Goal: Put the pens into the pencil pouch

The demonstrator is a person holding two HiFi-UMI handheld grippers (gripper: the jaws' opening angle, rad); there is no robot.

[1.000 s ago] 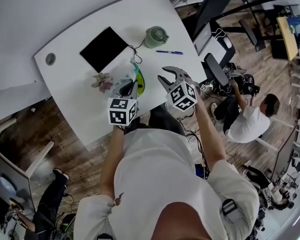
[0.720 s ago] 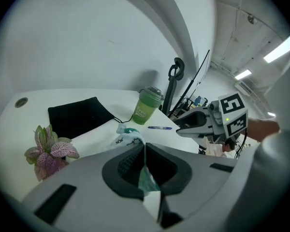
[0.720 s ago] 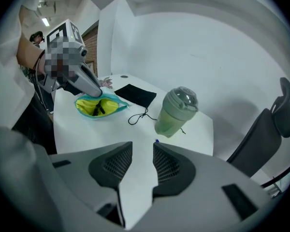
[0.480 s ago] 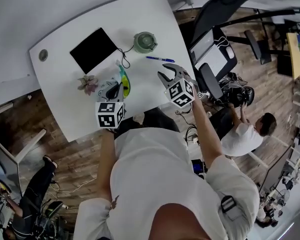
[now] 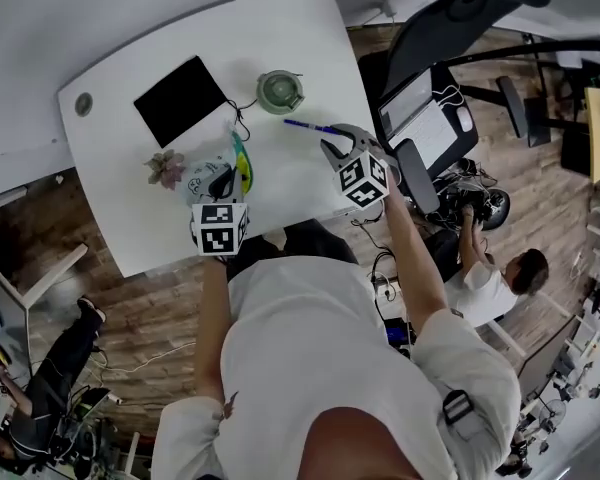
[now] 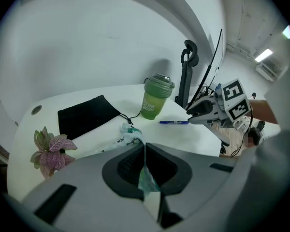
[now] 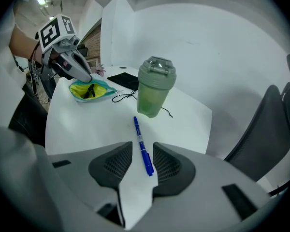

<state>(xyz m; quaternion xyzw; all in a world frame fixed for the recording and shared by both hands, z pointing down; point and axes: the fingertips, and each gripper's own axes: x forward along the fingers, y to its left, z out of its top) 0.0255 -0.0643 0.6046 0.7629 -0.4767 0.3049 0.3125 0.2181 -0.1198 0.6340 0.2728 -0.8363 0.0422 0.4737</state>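
Observation:
A blue pen (image 5: 308,126) lies on the white table (image 5: 280,28), just right of a green lidded cup (image 5: 279,90). My right gripper (image 5: 340,141) hovers over the pen's near end. In the right gripper view its jaws stand open on either side of the pen (image 7: 137,129), pads not pressing; the right gripper (image 7: 142,150) holds nothing. The teal pencil pouch (image 5: 230,171) with yellow lining lies open (image 7: 89,90), dark items inside. My left gripper (image 5: 223,184) is shut on the pouch's edge (image 6: 128,134); the thin fabric is pinched between the left gripper's (image 6: 145,153) jaws.
A flat black cloth case (image 5: 180,98) with a cord lies at the back left, and a small pink-leaved plant (image 5: 165,168) sits left of the pouch. An office chair (image 5: 430,28) stands at the table's right edge. A person (image 5: 500,268) sits on the floor to the right.
My right gripper has moved forward and down until its open jaws straddle the pen. The left gripper shifted slightly, still holding the pouch.

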